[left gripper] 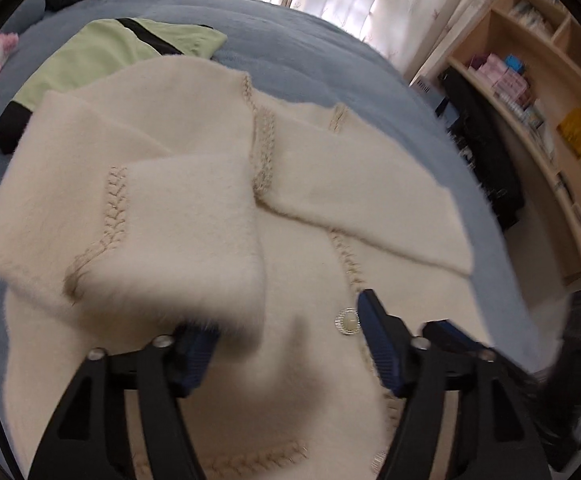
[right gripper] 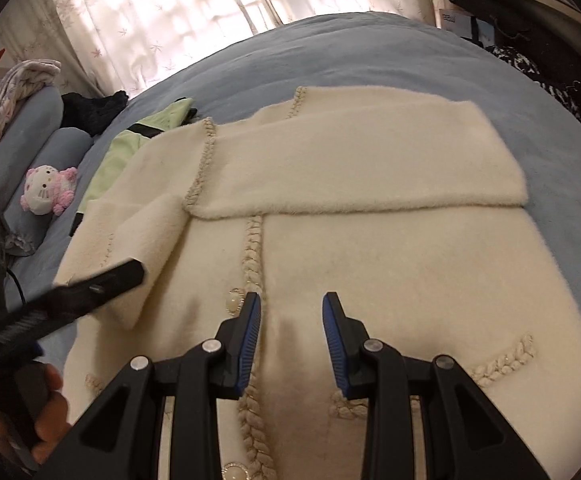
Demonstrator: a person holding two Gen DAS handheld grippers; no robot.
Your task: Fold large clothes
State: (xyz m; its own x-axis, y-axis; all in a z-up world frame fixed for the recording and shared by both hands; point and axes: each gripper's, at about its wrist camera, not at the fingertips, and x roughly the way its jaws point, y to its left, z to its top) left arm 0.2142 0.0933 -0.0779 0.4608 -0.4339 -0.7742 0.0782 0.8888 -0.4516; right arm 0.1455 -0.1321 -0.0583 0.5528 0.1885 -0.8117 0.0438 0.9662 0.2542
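The cream cardigan (right gripper: pixel 370 240) lies flat on the blue bed (right gripper: pixel 370 60), its braided button front running lengthwise from the tongs toward the curtained window (right gripper: pixel 170 20), both sleeves folded across, hem cut off below, the left gripper (left gripper: pixel 286 340) spread wide with a sleeve cuff blurred over one finger, the right gripper (right gripper: pixel 291 340) part-open and empty.

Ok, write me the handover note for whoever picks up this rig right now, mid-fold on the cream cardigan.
Left gripper: open, the left sleeve draped over one pad, not pinched.
Right gripper: open, empty, above the button placket.
Cream cardigan lies flat on the blue bed, overlapping a green garment.
Done: right sleeve folded across the chest; left sleeve brought inward.
Left: flatten the left sleeve, then probably fold the hem up to the collar.
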